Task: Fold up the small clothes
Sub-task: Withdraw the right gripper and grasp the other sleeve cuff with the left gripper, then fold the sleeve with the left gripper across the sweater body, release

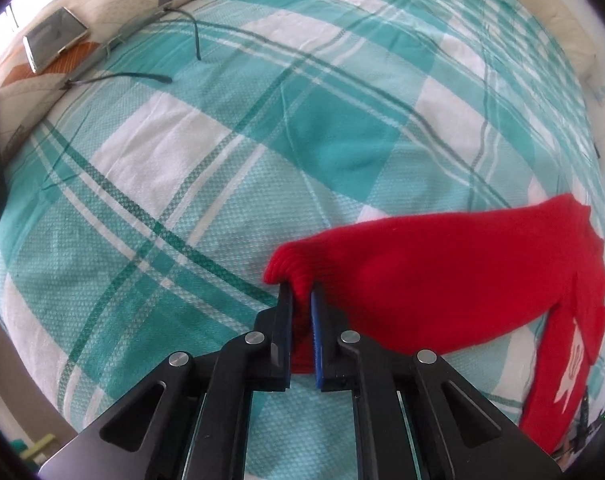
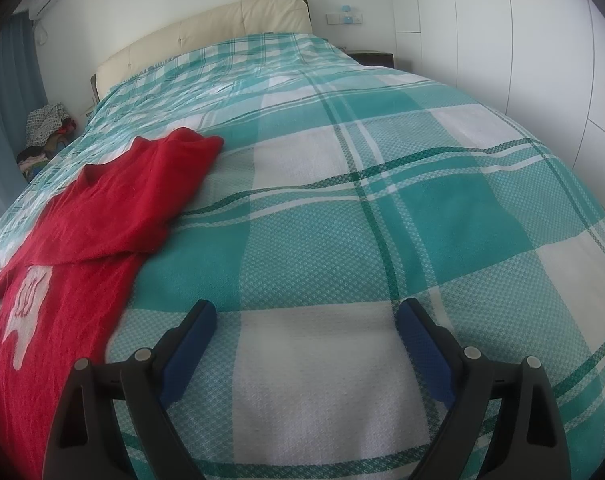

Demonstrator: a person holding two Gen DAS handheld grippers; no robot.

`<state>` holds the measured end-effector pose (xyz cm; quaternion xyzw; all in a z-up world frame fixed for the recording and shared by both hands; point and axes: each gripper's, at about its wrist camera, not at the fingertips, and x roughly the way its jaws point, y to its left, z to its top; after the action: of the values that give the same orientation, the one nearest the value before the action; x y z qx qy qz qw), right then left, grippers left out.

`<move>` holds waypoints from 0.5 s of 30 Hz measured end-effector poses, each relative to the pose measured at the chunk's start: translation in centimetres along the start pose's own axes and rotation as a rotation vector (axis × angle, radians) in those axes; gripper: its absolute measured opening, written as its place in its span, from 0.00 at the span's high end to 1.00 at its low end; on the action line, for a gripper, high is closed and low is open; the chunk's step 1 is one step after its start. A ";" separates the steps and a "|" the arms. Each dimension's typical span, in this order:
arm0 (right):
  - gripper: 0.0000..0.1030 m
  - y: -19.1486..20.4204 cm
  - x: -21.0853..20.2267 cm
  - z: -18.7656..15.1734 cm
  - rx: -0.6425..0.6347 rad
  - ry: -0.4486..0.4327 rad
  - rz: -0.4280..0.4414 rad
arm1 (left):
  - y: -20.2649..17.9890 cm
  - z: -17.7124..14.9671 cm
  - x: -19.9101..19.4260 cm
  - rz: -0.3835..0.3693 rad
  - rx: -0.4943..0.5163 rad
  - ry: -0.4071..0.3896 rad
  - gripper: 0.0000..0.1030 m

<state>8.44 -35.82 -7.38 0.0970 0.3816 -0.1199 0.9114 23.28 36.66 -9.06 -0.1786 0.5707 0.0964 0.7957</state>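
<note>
A small red knitted sweater (image 1: pixel 454 276) with a white pattern lies on the teal and white checked bedspread (image 1: pixel 206 184). My left gripper (image 1: pixel 301 290) is shut on the ribbed cuff of its sleeve, which stretches out to the right toward the body. In the right wrist view the sweater (image 2: pixel 102 216) lies at the left, one sleeve folded across the body. My right gripper (image 2: pixel 306 312) is open and empty, just above the bedspread (image 2: pixel 362 220), to the right of the sweater.
A patterned pillow (image 1: pixel 114 4) with a flat box (image 1: pixel 54 40) on it lies at the far left, with a dark cord (image 1: pixel 194 36) beside it. The headboard (image 2: pixel 206 32), a pile of clothes (image 2: pixel 46 132) and white wardrobes (image 2: pixel 502 20) stand beyond the bed.
</note>
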 end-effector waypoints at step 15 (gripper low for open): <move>0.10 0.1 0.1 0.0 -0.005 0.005 -0.008 | -34.4 1.8 -14.9 -0.398 0.514 -0.209 0.94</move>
<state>8.54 -35.74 -7.48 0.0934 0.3843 -0.1223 0.9103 32.21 6.56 11.49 -0.0692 0.4457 -0.1902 0.8720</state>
